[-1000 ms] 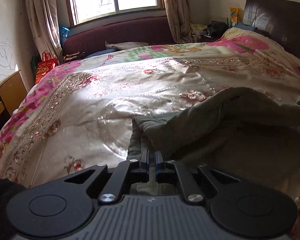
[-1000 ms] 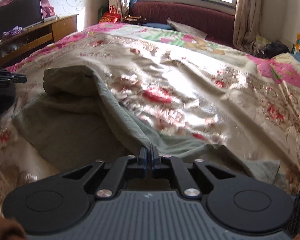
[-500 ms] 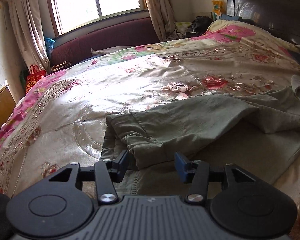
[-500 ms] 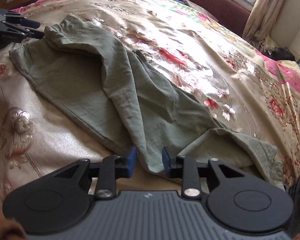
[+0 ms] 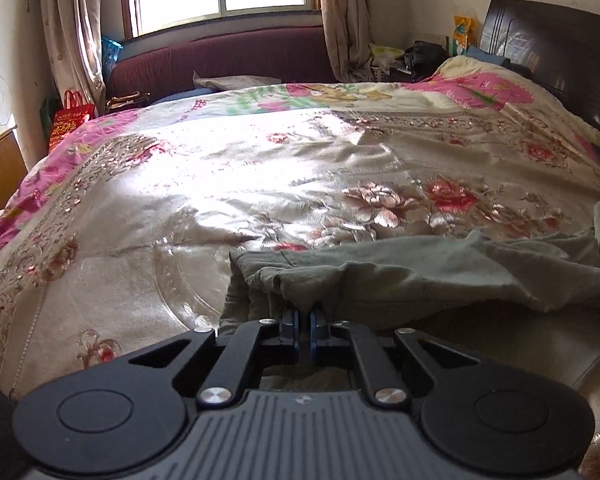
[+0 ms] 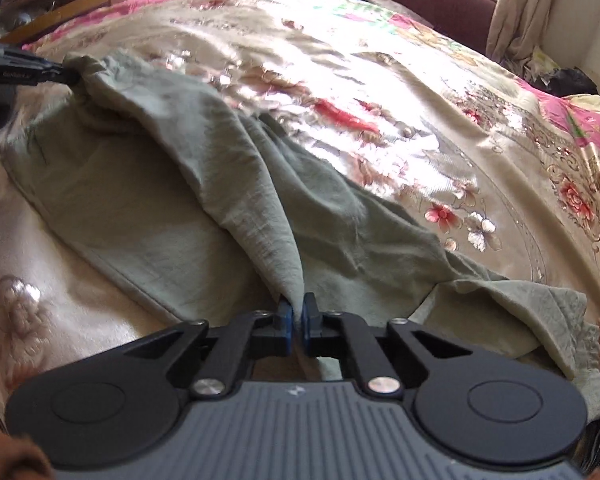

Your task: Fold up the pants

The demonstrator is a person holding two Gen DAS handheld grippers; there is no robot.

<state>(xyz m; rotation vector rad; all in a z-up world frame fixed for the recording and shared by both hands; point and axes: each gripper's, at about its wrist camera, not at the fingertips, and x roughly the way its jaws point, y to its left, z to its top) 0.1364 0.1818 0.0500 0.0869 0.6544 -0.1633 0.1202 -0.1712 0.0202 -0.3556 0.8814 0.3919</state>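
- Our left claw (image 5: 303,322) is clenched on a bunched edge of the pants (image 5: 400,276); its jaws have just been closing on that cloth.
- Our right claw (image 6: 296,318) pinches a raised ridge of the same pants, its jaws just closed too.
- We judge that both hands should lift evenly, keeping the cloth taut.
- The pants are thin, creased, grey-green cloth, lying on the glossy flowered bedspread (image 5: 180,184).
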